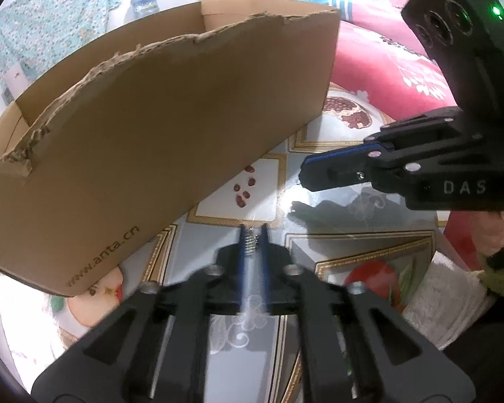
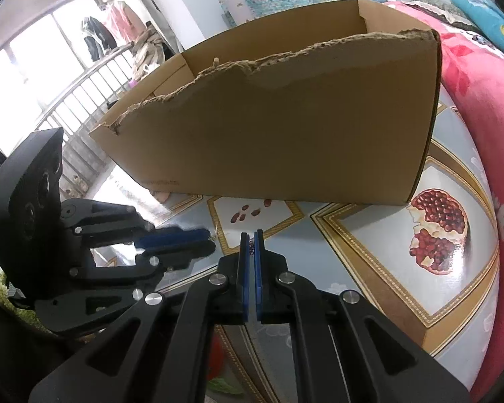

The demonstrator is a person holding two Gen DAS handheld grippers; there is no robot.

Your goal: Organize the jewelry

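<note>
While 2 grippers clamp jewelry, left gripper on 1 coiled ring, right gripper on 1 chain, 1 box.

The cardboard box carries one printed line in dark letters on its long outer wall: "www.anta.cn". In the left wrist view this web address stands near the lower corner of the wall, at about 8 o'clock in the picture, and it climbs slantwise toward 2 o'clock.

In the right wrist view the same wall shows only a faint line of print near its lower left corner, too blurred to read.

The right gripper has the pale letters "DAS" on its black body, at 3 o'clock in the left wrist view.
</note>
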